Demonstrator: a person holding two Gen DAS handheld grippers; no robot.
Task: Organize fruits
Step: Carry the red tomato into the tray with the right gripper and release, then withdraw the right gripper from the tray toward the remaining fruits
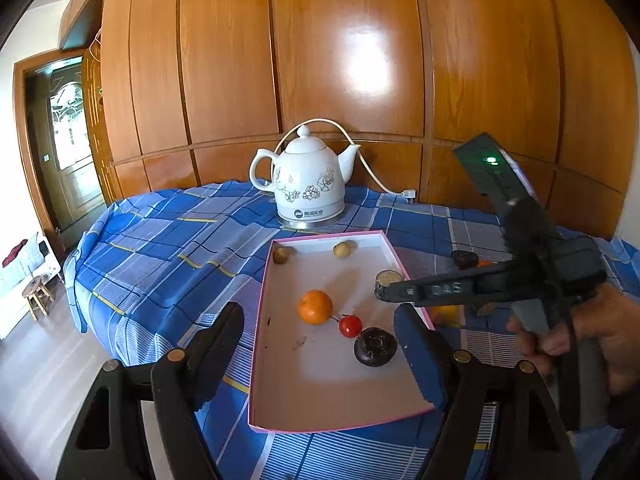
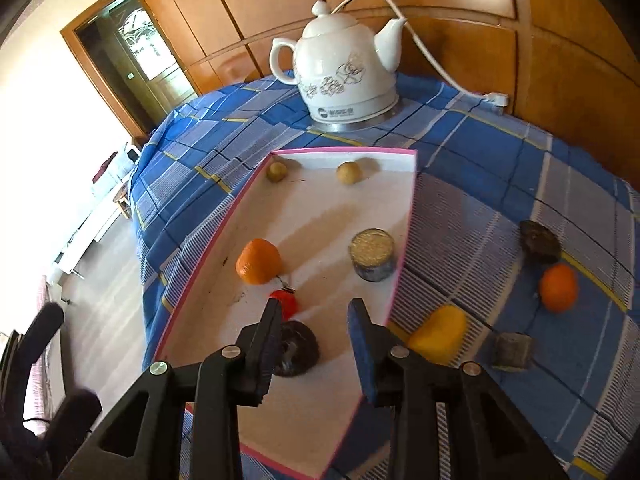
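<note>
Right gripper jaws slightly spread, empty, above tray; cut fruit just ahead. Left gripper jaws spread, empty.

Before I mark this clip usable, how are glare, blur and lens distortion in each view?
Left wrist view: a bright glare patch on the wooden wall, whose panel lines bow from the fisheye; the right gripper looks slightly smeared, while the tray and orange are sharp. Right wrist view: the table bulges strongly, window light washes out the left side, and the kettle stays readable.
</note>
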